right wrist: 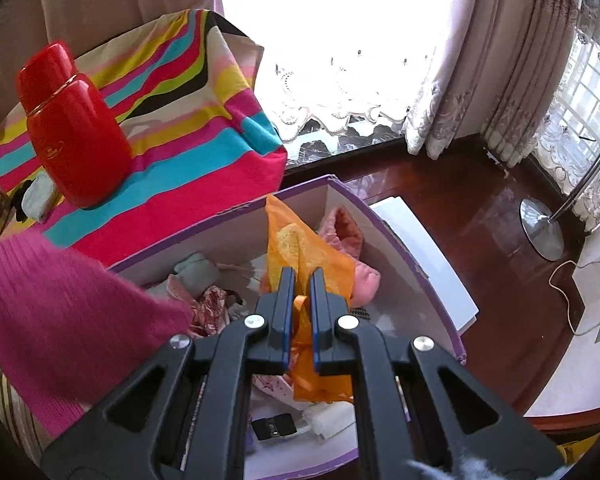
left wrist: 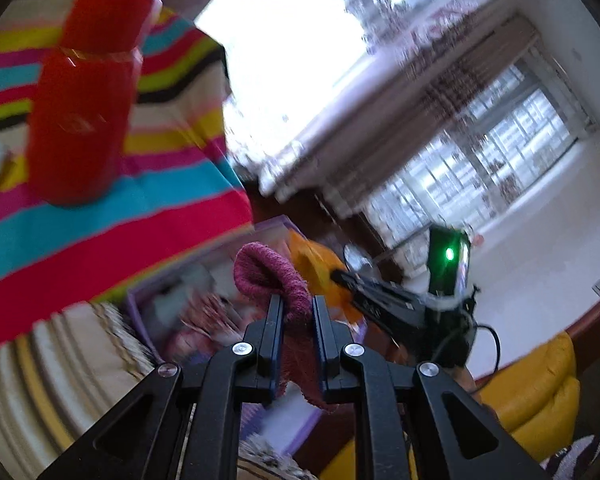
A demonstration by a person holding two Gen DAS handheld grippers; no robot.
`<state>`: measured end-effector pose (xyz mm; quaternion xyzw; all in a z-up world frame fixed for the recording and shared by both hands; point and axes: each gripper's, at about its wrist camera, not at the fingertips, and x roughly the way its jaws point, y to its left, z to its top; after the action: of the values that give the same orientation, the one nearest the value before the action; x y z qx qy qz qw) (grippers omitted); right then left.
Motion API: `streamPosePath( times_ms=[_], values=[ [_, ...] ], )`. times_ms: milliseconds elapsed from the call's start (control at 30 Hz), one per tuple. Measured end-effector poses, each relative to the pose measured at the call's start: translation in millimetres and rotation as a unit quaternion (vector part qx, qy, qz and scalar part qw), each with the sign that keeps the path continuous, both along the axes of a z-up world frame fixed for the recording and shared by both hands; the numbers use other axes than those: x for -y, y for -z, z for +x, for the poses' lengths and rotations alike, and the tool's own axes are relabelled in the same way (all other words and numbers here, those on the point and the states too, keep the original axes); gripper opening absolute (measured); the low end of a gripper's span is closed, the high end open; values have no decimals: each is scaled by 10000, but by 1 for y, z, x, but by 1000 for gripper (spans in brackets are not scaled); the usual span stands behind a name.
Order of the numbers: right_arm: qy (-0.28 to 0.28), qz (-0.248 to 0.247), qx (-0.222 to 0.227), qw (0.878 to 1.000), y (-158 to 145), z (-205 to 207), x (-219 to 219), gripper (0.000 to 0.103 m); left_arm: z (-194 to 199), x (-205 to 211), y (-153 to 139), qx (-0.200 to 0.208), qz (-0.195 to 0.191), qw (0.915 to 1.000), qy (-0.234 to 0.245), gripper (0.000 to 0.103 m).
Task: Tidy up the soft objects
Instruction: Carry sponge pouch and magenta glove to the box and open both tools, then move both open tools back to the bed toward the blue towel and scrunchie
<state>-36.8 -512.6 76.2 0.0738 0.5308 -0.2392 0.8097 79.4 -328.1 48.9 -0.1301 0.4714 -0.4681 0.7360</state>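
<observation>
The left gripper (left wrist: 296, 300) has its jaws drawn close on a maroon sock (left wrist: 268, 272) — the knit fabric fills the narrow gap between the pads, loops up past the tips in a curl, and a frayed end hangs down behind the jaws. That view is tilted and blurred. Just right of the sock, the right gripper (left wrist: 340, 276) shows from the side with a green light on its body, its tips against an orange cloth (left wrist: 312, 260). Below and left of the sock lies the box (left wrist: 140, 300), purple-edged, its contents smeared by blur.

In the right wrist view the right gripper (right wrist: 300, 276) is nearly closed on the orange cloth (right wrist: 316, 248): a thin fold is pinched between the blue pads, the cloth rising in a peak beyond the tips and trailing down under the jaws. It hangs over the box (right wrist: 396, 240), open-topped with white inner walls. Inside, near the gripper, lie a patterned rag and a small black item; farther in, a pale green piece (right wrist: 196, 268) on the left and a pink fluffy garment (right wrist: 348, 232) at the far right. A bright pink knit (right wrist: 60, 312) fills the near left.

Beyond the box on the left, a striped cloth (right wrist: 204, 160) covers a raised surface, and a red flask (right wrist: 74, 132) stands on it
</observation>
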Motion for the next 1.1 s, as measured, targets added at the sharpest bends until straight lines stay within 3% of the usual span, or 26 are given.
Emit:
streamPosePath(
  times_ms=[167, 267, 300, 333, 467, 533, 633, 700, 900, 1100],
  values=[
    [17, 32, -10, 10000, 0, -3, 4, 9, -14, 29, 25, -570, 310, 9950, 753, 17],
    [-63, 87, -48, 9999, 2, -1, 1, 10, -17, 32, 44, -700, 844, 9912, 743, 37],
    [-72, 130, -56, 9999, 3, 0, 0, 10, -16, 31, 48, -716, 992, 9904, 646, 49],
    [-91, 175, -61, 9998, 5, 1, -1, 12, -13, 28, 51, -744, 1053, 9902, 540, 52],
    [-202, 378, -130, 9990, 12, 4, -7, 28, -8, 14, 45, -559, 1077, 9922, 281, 53],
    [-229, 401, -106, 9989, 12, 5, -11, 47, -2, 11, 41, -515, 1075, 9927, 189, 54],
    [-282, 284, -53, 9992, 8, 5, -16, 62, 1, 8, 42, -486, 1083, 9929, 73, 54],
    [-295, 255, -53, 9992, 6, 5, -18, 62, 3, 10, 42, -423, 1090, 9931, 4, 54],
    [-493, 358, -79, 9981, 9, 13, -33, 62, 4, -4, 27, 390, 1187, 9915, -373, 55],
    [-894, 509, -83, 9947, 11, 26, -62, 62, 26, -43, 24, 415, 1219, 9869, -967, 55]
  ],
)
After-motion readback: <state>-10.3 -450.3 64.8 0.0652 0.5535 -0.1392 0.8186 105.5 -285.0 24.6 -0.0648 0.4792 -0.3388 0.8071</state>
